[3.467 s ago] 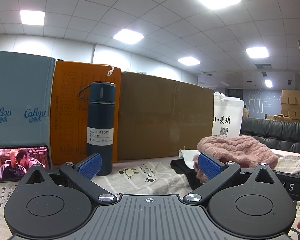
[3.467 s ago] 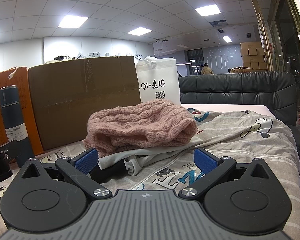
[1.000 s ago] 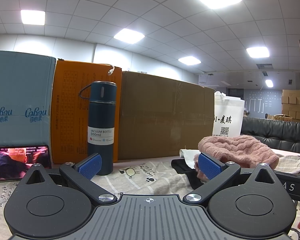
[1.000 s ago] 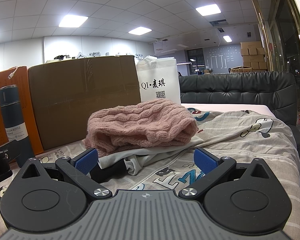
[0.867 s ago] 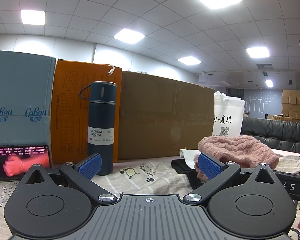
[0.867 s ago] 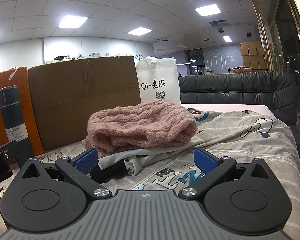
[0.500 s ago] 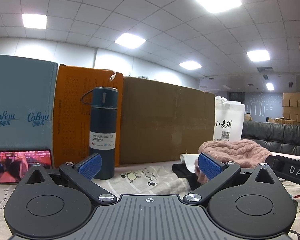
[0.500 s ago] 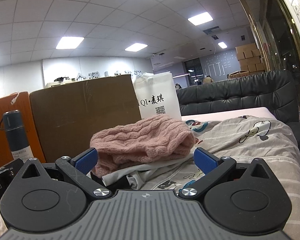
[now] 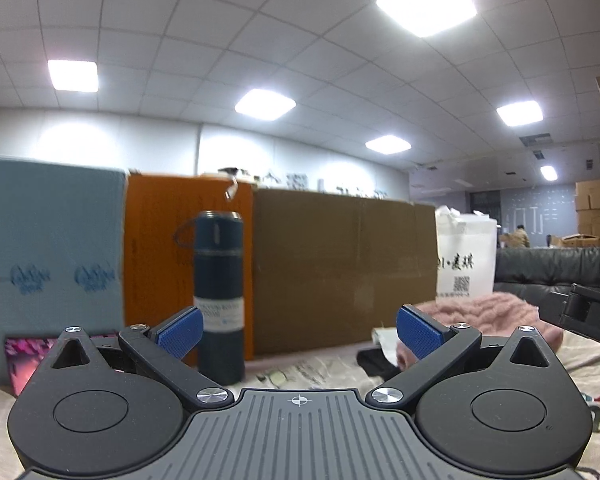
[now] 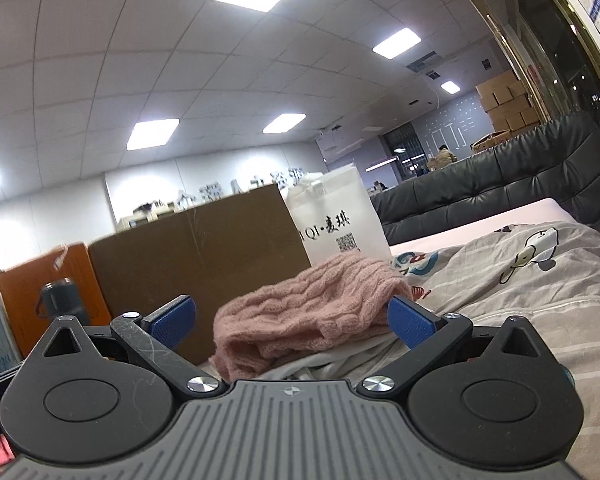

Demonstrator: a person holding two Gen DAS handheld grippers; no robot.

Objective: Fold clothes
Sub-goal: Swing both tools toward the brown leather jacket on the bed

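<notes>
Step in hand: we judge that we are at the very start, both tools raised over the bed and no garment taken up yet.

Clothes: the pink sweater (image 10: 312, 312) lies bunched on top of a small heap, with a white garment (image 10: 332, 360) under it and a dark garment (image 9: 374, 358) at the heap's near edge in the left view. The heap rests on the printed bedsheet (image 10: 520, 292).

Right gripper (image 10: 290, 320): its jaws stand wide apart and hold nothing. The sweater shows between the blue pads, but it seems to lie further off, not touching them.

Left gripper (image 9: 298, 330): its jaws are also spread wide and empty. It points at the cardboard box (image 9: 340, 268), with the flask (image 9: 219, 296) just behind its left pad (image 9: 180, 332) and the heap off to its right.

Next move: we think the sweater has to come off the heap first, so the right tool should drop toward its near edge, and the left should swing right to take a second hold for spreading it flat.

Risk: the loose knit may drag the white garment along when lifted.

Surroundings: an orange box (image 9: 160, 260), a blue box (image 9: 52, 248) and a white bag (image 10: 336, 216) stand behind the bed.
</notes>
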